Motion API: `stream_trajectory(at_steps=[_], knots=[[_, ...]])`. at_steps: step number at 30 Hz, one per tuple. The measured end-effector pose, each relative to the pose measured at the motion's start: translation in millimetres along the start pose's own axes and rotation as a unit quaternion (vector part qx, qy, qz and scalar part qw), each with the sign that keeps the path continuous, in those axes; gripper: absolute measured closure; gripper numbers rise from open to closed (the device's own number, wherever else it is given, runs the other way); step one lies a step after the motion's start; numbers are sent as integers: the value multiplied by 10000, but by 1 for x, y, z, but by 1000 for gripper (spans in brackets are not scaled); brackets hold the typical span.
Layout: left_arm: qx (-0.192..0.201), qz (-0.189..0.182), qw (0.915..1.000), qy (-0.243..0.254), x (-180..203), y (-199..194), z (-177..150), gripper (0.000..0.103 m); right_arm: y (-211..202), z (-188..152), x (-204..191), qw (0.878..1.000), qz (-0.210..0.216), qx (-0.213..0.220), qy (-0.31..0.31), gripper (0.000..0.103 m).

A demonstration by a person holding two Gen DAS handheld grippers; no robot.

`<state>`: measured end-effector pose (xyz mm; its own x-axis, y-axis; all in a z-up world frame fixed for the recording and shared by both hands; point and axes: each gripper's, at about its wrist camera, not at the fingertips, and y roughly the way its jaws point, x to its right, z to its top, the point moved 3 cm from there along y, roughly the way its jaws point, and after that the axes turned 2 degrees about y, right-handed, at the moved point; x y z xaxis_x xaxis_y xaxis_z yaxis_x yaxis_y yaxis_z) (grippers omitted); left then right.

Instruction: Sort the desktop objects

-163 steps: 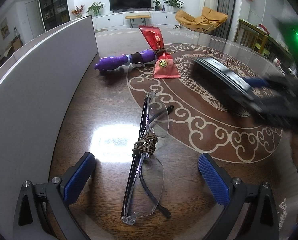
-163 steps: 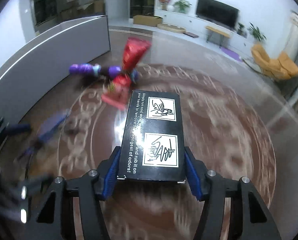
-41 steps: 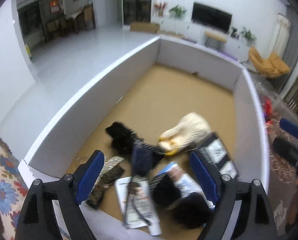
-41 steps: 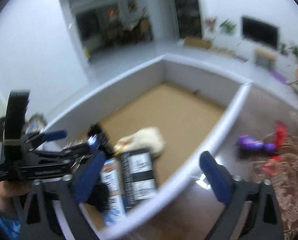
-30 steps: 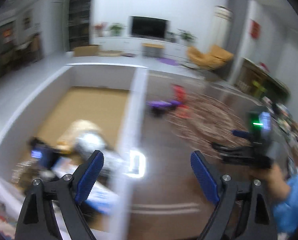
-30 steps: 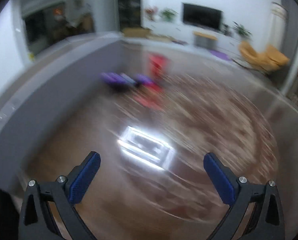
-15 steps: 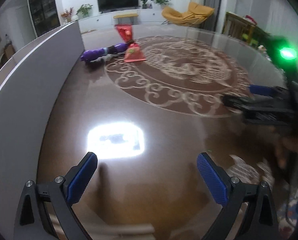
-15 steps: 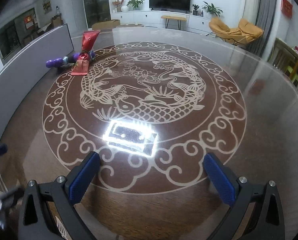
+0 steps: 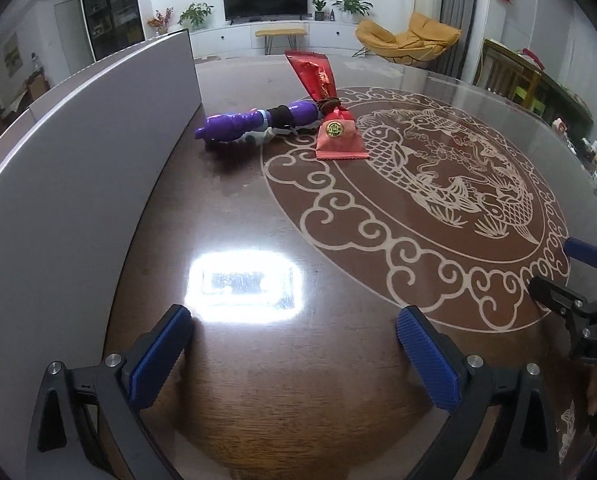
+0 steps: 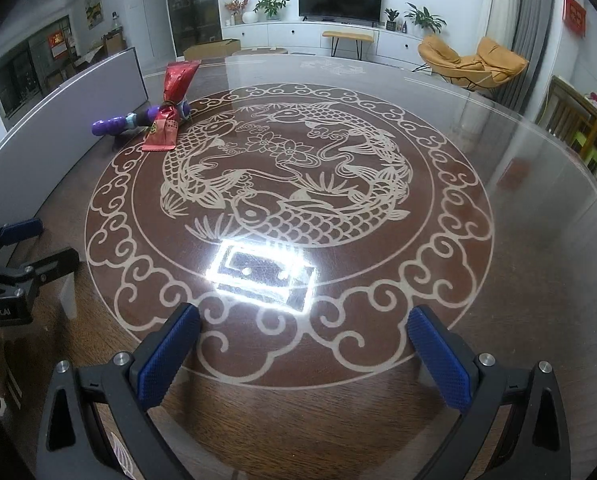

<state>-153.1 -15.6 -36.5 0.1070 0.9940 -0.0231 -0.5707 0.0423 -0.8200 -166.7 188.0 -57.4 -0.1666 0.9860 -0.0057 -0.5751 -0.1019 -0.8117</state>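
Note:
A purple toy [image 9: 250, 122] with a dark band lies on the brown table [image 9: 338, 380] by the white box wall [image 9: 58, 184]. A red snack bag [image 9: 330, 120] tied at the middle lies against it. Both also show far left in the right wrist view, the toy [image 10: 118, 123] and the bag [image 10: 166, 124]. My left gripper [image 9: 294, 356] is open and empty, low over the near table, well short of them. My right gripper [image 10: 302, 356] is open and empty over the table's fish pattern [image 10: 282, 188]. Each gripper appears at the other view's edge.
The tall white wall of the storage box [image 10: 58, 120] runs along the table's left side; its inside is hidden. A bright lamp reflection [image 9: 242, 280] glares on the glass top. Chairs [image 10: 470, 60] and a TV cabinet stand beyond the far edge.
The glasses and black box held earlier now lie in the storage box. Both grippers have swung back from the box, open and empty, and settled over the table.

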Motion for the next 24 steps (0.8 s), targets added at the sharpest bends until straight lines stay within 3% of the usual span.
stream_trajectory(at_steps=[16,20,24], knots=[[54,31,10000,-43,-1,4,0,0,8,0,-2,9999,77,-52,-107,0],[57,31,10000,-52,-1,4,1,0,33,30,-20,9984,358,-118,-427,0],[58,30,10000,-44,-1,4,1,0,62,69,-60,9918,1026,-28,-767,0]])
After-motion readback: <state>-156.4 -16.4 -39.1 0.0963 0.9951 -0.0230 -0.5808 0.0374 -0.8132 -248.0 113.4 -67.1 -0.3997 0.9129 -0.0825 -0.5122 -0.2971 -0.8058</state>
